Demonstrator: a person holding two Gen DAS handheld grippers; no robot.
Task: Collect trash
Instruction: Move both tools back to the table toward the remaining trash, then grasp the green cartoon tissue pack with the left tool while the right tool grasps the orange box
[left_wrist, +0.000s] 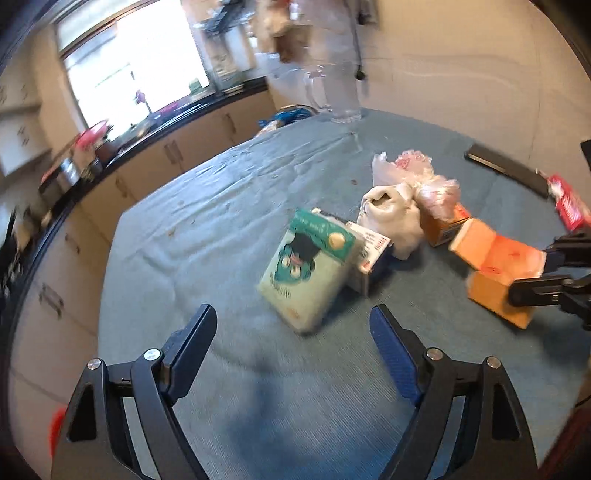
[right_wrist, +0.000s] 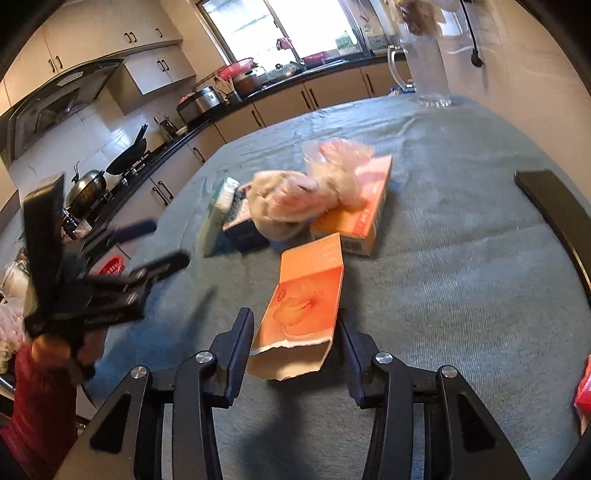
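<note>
My left gripper (left_wrist: 293, 330): I am holding it spread wide over the cloth with nothing between its fingers; the picture from it is smeared with blur
My right gripper (right_wrist: 295, 341): I am gripping the torn orange carton (right_wrist: 306, 306) by its ripped open end, one pad pressing on each side
Torn orange carton: it is sticking out ahead of my right fingers, its far end pointing toward the pile
Trash pile: it is sitting near the middle of the blue-grey tablecloth (right_wrist: 461, 258)
Green tissue pack (left_wrist: 308, 266): it is leaning on edge against a small white and blue box (left_wrist: 369, 254), just ahead of my left gripper
Crumpled white bag (left_wrist: 391, 218): it is lying behind those, touching a pinkish clear plastic bag (left_wrist: 432, 188)
Second orange box (right_wrist: 354, 218): it is lying flat under the plastic bags
Clear glass jug (right_wrist: 424, 66): it is standing at the far edge of the table, well apart from the pile
</note>
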